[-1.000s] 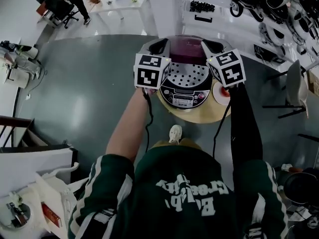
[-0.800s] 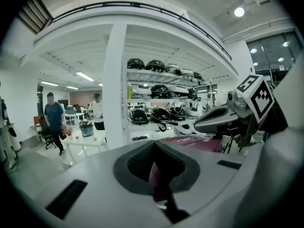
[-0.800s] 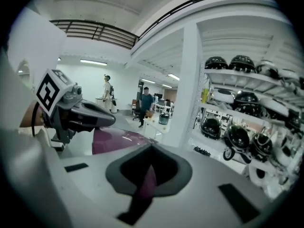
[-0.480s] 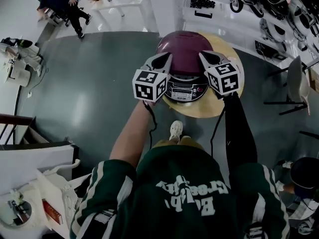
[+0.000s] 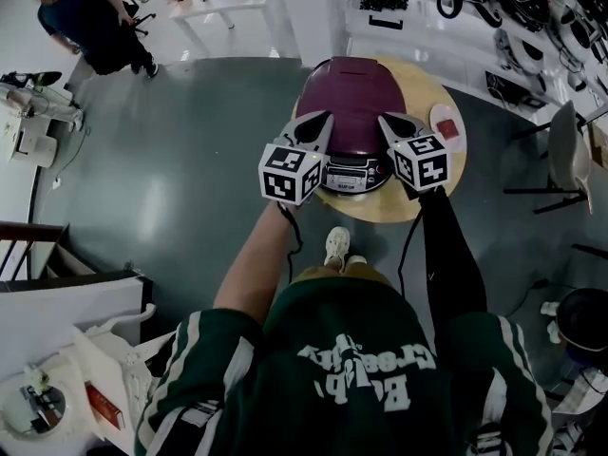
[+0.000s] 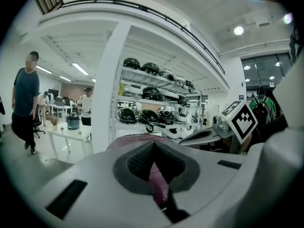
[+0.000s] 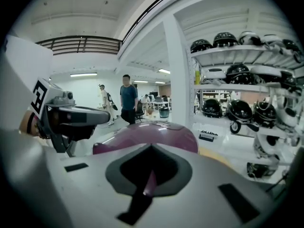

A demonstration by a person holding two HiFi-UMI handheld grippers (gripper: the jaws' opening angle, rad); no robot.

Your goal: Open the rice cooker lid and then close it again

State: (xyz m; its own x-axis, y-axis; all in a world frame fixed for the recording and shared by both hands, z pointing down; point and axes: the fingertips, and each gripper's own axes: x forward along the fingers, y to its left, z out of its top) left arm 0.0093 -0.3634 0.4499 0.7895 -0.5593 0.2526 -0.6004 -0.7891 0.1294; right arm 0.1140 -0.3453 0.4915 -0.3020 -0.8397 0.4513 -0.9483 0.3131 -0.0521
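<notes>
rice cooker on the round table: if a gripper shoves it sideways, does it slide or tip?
Probably slides rather than tips: the rice cooker looks squat and wide, lid shut. Likely heavy for its size. The glossy domed lid may let jaws slip, and it sits near the table edge.

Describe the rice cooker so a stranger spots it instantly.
Look at the round wooden table on the grey floor. The rice cooker fills most of it. Its domed maroon lid and silver front panel set it apart from the small flat red item beside it.
</notes>
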